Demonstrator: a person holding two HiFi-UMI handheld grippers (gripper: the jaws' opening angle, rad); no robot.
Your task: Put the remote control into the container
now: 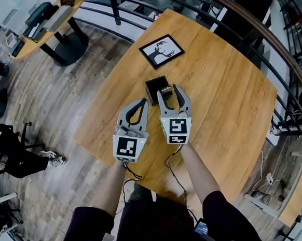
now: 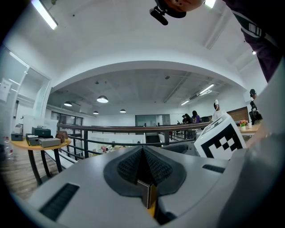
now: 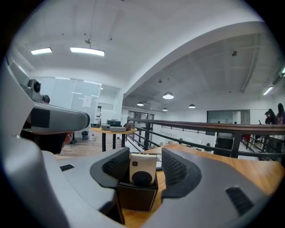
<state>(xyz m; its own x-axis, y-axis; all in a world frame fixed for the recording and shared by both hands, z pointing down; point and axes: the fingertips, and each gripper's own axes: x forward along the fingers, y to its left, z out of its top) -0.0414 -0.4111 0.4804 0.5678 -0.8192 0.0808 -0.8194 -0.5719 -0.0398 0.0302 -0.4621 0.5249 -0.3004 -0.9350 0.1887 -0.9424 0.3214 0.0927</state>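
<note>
A white remote control stands upright in a small dark container on the wooden table. My right gripper has a jaw on each side of the remote, and a narrow gap shows at the right pad, so it is open. In the head view the container sits just ahead of the right gripper, with the remote showing between the jaws. My left gripper hangs shut and empty to the left of it, and in its own view the left gripper points over the railing.
A black-framed picture lies on the table beyond the container. A curved metal railing runs past the table's far side. Another table with office gear stands at the upper left, a chair at the left.
</note>
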